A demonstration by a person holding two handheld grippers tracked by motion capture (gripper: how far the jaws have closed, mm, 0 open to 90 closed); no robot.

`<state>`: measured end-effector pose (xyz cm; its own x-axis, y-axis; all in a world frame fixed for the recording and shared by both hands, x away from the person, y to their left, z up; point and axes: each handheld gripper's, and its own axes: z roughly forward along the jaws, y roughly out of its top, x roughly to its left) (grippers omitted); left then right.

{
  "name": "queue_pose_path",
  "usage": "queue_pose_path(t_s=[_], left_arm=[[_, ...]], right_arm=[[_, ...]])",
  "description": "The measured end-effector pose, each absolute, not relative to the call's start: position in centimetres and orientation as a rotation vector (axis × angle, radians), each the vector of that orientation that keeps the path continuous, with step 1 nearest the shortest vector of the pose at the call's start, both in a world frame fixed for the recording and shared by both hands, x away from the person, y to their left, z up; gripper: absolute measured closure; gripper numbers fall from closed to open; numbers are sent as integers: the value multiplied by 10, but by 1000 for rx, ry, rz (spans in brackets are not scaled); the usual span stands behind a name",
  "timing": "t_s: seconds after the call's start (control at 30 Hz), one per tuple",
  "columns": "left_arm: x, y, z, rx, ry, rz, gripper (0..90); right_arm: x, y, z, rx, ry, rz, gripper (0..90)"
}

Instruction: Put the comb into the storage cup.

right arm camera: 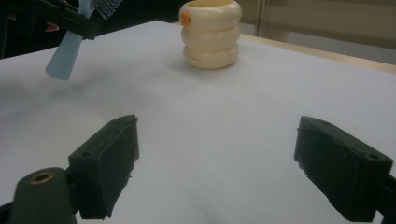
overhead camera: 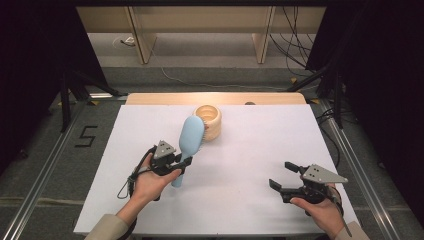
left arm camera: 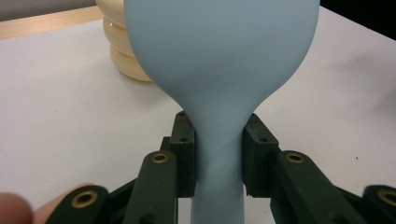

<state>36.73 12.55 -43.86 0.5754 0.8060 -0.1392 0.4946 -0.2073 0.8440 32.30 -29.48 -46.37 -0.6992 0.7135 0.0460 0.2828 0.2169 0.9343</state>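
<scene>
Nearest the camera, the right gripper [overhead camera: 280, 176] sat low over the near right part of the white surface [overhead camera: 260, 145], its jaws spread wide with nothing between them. At the near left, the left gripper [left arm camera: 218, 154] had its jaws pinching the neck of a pale blue hairbrush [overhead camera: 191, 138], whose head was raised above the surface and pointed far, toward a cream ribbed cup [overhead camera: 210, 120] standing upright just beyond it.

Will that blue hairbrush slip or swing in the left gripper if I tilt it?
The hairbrush looks stiff, smooth plastic. The left gripper clamps only its narrow neck, so the wide head may pivot or slide. It is probably light.
</scene>
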Motion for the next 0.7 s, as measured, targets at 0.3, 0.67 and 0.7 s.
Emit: queue_pose_path(t_s=[0.3,0.67,0.7], left_arm=[[366,119,-436,1852,1034,420,696],[365,112,-432,1853,1007,409,696],[365,112,-432,1855,1006,408,695]], right_arm=[[325,-293,-463,953,2084,1533,148],[329,-280,-462,948,2088,1584,148],[330,-278,-462,946,2092,1581,148]])
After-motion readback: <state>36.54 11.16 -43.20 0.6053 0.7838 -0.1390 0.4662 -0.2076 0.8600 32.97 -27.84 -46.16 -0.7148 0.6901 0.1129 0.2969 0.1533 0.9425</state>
